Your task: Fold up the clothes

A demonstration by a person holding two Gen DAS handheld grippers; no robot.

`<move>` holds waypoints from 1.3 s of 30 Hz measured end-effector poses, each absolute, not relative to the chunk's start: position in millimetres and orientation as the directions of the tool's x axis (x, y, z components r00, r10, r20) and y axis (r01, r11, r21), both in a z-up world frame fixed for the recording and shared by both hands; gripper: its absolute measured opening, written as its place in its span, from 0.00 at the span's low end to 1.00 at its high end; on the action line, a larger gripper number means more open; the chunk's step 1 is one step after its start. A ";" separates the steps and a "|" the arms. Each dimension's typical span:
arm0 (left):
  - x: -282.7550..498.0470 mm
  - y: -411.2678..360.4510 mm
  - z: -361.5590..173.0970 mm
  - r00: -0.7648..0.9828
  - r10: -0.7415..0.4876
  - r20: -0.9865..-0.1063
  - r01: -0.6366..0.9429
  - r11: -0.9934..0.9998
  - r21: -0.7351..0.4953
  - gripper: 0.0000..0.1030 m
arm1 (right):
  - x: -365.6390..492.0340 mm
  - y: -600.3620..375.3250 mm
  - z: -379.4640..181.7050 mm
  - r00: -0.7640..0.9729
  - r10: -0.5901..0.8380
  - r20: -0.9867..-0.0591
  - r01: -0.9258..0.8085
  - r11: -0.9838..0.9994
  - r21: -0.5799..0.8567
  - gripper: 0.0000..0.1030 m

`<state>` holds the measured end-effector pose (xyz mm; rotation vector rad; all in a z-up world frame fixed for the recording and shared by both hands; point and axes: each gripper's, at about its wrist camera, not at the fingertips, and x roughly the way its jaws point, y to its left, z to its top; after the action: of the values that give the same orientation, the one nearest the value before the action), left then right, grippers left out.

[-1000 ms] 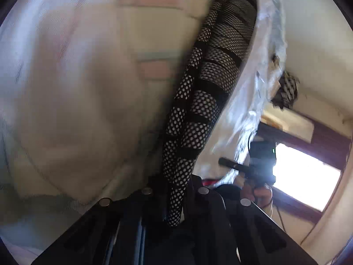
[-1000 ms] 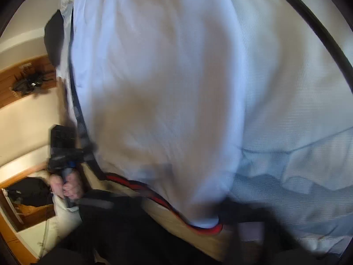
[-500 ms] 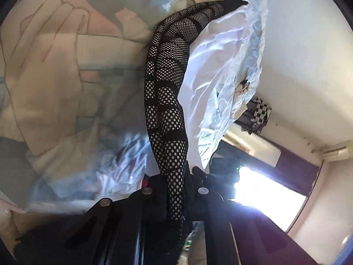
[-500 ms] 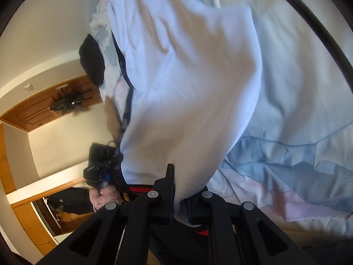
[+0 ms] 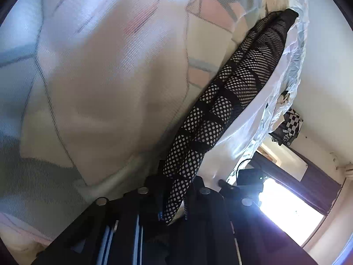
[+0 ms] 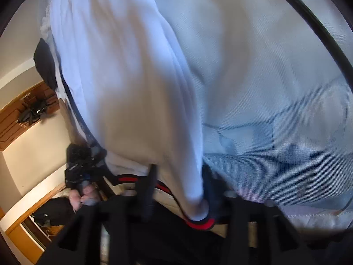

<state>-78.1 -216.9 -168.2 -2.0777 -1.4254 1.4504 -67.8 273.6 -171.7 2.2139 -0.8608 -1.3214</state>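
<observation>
Left wrist view: left gripper (image 5: 176, 198) pinches black net strip (image 5: 231, 101). Right gripper (image 6: 187, 196) pinches white shirt (image 6: 123, 84). Soft, light, floppy; hold by edges.

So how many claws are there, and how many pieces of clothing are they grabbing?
Claws: 2, the left claw and the right claw
Clothes being grabbed: 1, a white garment with a black mesh strip
Total: 3

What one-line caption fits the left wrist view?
Left gripper clamps the black mesh panel of a white garment held above a pastel patterned bedsheet.
</observation>
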 end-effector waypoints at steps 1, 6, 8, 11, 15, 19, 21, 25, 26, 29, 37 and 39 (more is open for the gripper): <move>-78.1 -217.5 -170.3 0.035 0.809 -0.587 0.581 -0.494 -0.647 0.24 | -69.9 274.1 -171.2 0.355 -0.687 -0.634 -0.285 -0.726 0.626 0.59; -78.6 -213.4 -171.1 -0.035 0.852 -0.523 0.555 -0.418 -0.719 0.71 | -75.7 265.1 -176.0 0.345 -0.713 -0.611 -0.290 -0.700 0.653 0.81; -82.3 -203.8 -164.1 -0.024 0.842 -0.539 0.511 -0.453 -0.731 0.78 | -77.3 257.0 -172.7 0.342 -0.703 -0.624 -0.254 -0.708 0.659 0.83; -83.9 -193.5 -156.0 0.034 0.781 -0.624 0.458 -0.567 -0.685 0.46 | -77.9 252.1 -165.5 0.349 -0.677 -0.648 -0.186 -0.728 0.660 0.07; -72.7 -198.4 -156.7 0.029 0.808 -0.589 0.512 -0.518 -0.685 0.06 | -78.5 245.4 -159.0 0.342 -0.716 -0.609 -0.196 -0.688 0.699 0.07; -58.7 -206.8 -131.0 -0.039 0.845 -0.534 0.531 -0.435 -0.727 0.06 | -73.7 246.1 -142.5 0.316 -0.761 -0.566 -0.219 -0.639 0.737 0.07; -47.2 -206.4 -113.3 -0.056 0.849 -0.525 0.528 -0.421 -0.737 0.06 | -68.8 251.6 -126.4 0.302 -0.767 -0.566 -0.211 -0.633 0.745 0.07; -21.7 -200.8 -93.3 -0.054 0.857 -0.512 0.544 -0.405 -0.735 0.06 | -46.4 263.4 -112.0 0.304 -0.760 -0.574 -0.243 -0.645 0.725 0.07; -15.8 -200.2 -91.6 -0.050 0.858 -0.510 0.554 -0.401 -0.729 0.06 | -42.2 268.0 -109.6 0.303 -0.761 -0.574 -0.254 -0.645 0.721 0.07; 6.5 -195.9 -94.9 -0.040 0.860 -0.508 0.595 -0.388 -0.704 0.06 | -35.8 275.7 -105.4 0.283 -0.764 -0.580 -0.247 -0.642 0.726 0.07; -15.1 -191.4 -51.8 -0.108 0.850 -0.515 0.582 -0.366 -0.726 0.06 | -74.8 252.1 -70.9 0.241 -0.799 -0.551 -0.234 -0.598 0.766 0.07; -34.0 -187.6 -23.0 -0.140 0.847 -0.514 0.548 -0.366 -0.752 0.06 | -94.6 246.6 -43.9 0.205 -0.814 -0.544 -0.201 -0.579 0.790 0.07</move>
<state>-34.0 -187.6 -23.0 -1.8466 -1.5712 1.5078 -94.6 246.6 -43.9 1.9138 -0.9401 -1.3918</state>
